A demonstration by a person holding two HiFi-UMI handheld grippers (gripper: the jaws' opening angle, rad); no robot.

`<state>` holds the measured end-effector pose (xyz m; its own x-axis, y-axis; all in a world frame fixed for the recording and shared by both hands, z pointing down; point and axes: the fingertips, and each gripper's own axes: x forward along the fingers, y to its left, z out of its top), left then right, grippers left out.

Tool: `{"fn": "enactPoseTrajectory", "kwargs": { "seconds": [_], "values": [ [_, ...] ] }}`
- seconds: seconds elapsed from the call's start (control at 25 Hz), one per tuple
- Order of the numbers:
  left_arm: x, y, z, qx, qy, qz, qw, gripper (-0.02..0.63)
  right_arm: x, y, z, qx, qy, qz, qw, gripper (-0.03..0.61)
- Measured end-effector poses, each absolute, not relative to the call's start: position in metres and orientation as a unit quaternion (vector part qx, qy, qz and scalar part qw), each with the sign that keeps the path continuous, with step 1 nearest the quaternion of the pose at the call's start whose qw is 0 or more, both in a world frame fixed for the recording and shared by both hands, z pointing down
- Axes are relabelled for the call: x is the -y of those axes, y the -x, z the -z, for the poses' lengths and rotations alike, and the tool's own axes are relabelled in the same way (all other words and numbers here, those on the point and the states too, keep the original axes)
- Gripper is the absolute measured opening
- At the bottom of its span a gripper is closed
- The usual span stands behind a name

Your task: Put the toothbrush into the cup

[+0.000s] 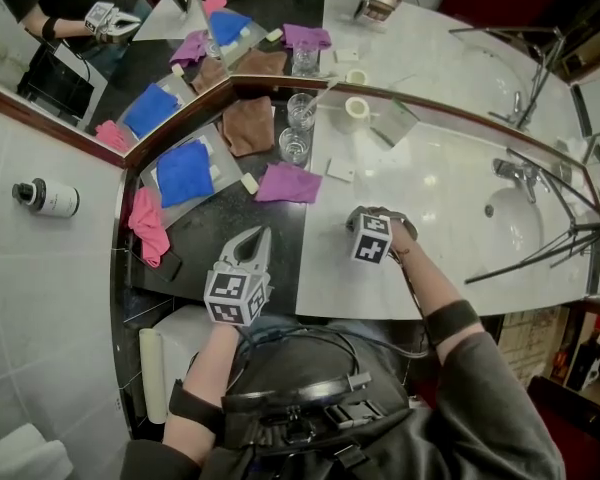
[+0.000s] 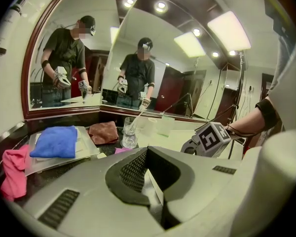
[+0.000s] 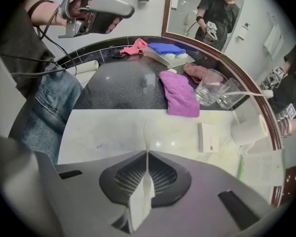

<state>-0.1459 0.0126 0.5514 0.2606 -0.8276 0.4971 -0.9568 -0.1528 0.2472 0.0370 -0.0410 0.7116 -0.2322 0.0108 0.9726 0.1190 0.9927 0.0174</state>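
Observation:
My right gripper (image 3: 147, 154) points steeply down over the white marble counter (image 3: 113, 127). It is shut on a thin white toothbrush (image 3: 145, 181), whose narrow end sticks out past the jaws. In the head view the gripper (image 1: 366, 218) sits under its marker cube. Two clear glass cups (image 1: 294, 146) (image 1: 300, 111) stand by the mirror corner, and the far one has a white stick leaning out of it. They show as glasses (image 3: 207, 94) to the right of the purple cloth (image 3: 180, 95). My left gripper (image 1: 254, 236) hovers shut over the black counter, holding nothing.
A small white cup (image 1: 357, 108), a flat white box (image 1: 340, 171) and a plastic packet (image 1: 392, 123) lie on the marble. A blue cloth (image 1: 185, 173) on a tray, a pink cloth (image 1: 148, 226) and a brown cloth (image 1: 248, 125) sit left. Sink (image 1: 510, 218) and tap (image 1: 515, 173) are right.

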Motion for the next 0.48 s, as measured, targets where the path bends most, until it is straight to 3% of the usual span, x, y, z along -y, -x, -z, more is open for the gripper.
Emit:
{"fn": "enactPoseTrajectory", "kwargs": {
  "seconds": [0.48],
  "values": [
    [-0.003, 0.126, -0.541, 0.586, -0.762, -0.128, 0.246, 0.002, 0.069, -0.044, -0.621, 0.876, -0.1, -0.002, 0.472, 0.031]
  ]
}}
